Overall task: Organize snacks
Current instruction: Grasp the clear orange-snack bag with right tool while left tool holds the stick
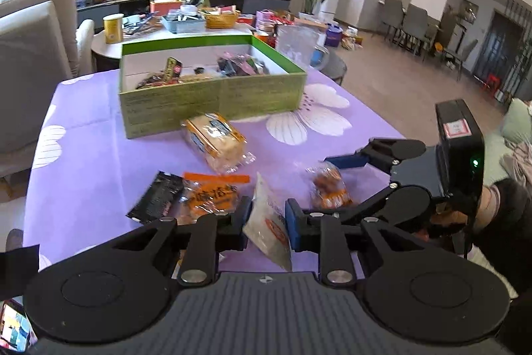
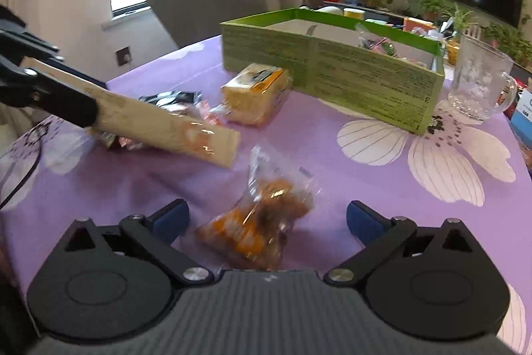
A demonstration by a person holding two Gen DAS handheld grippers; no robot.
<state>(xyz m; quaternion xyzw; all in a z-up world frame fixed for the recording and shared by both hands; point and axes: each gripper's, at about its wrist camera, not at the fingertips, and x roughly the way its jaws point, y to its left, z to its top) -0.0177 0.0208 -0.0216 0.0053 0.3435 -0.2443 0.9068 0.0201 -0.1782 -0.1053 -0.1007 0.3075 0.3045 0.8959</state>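
My left gripper (image 1: 267, 218) is shut on a flat pale snack packet (image 1: 266, 218) and holds it above the purple tablecloth; the packet also shows in the right wrist view (image 2: 159, 125). My right gripper (image 2: 264, 220) is open, its fingers on either side of a clear bag of brown and orange snacks (image 2: 262, 218), also in the left wrist view (image 1: 329, 185). A green cardboard box (image 1: 212, 98) with several snacks inside stands at the back. A yellow cake pack (image 1: 216, 142), an orange packet (image 1: 209, 192) and a black packet (image 1: 156, 197) lie on the cloth.
A glass mug (image 2: 478, 85) stands right of the green box (image 2: 332, 69). A grey sofa (image 1: 33, 55) is at the left. A cluttered side table (image 1: 186, 19) stands behind the box. The table edge (image 1: 375, 112) drops off at the right.
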